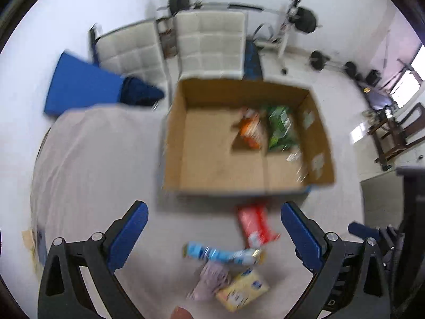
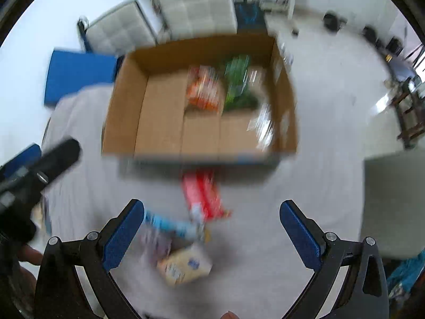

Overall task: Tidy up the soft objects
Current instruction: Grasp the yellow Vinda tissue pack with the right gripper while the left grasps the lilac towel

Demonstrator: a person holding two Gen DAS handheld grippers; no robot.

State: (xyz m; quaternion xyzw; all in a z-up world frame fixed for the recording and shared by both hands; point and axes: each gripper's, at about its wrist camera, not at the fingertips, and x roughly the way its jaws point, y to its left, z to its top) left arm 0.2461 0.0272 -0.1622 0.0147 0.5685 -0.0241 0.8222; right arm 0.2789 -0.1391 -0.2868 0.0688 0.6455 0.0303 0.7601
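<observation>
Cloth-covered table (image 1: 93,159) bears cardboard box (image 1: 175,138), packets (image 1: 255,223) beside.

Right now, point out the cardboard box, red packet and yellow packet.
cardboard box (image 1: 220,146), left wrist view, bare floor of the box.
red packet (image 1: 256,222), left wrist view, middle of the wrapper.
yellow packet (image 1: 243,289), left wrist view, centre of its top face.

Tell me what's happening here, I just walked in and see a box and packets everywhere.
A person is sorting soft packets into a cardboard box. An orange packet and a green packet already lie inside. A red packet, blue packet, pink packet and yellow packet wait outside. The left gripper and right gripper both hover with jaws open, holding nothing.
</observation>
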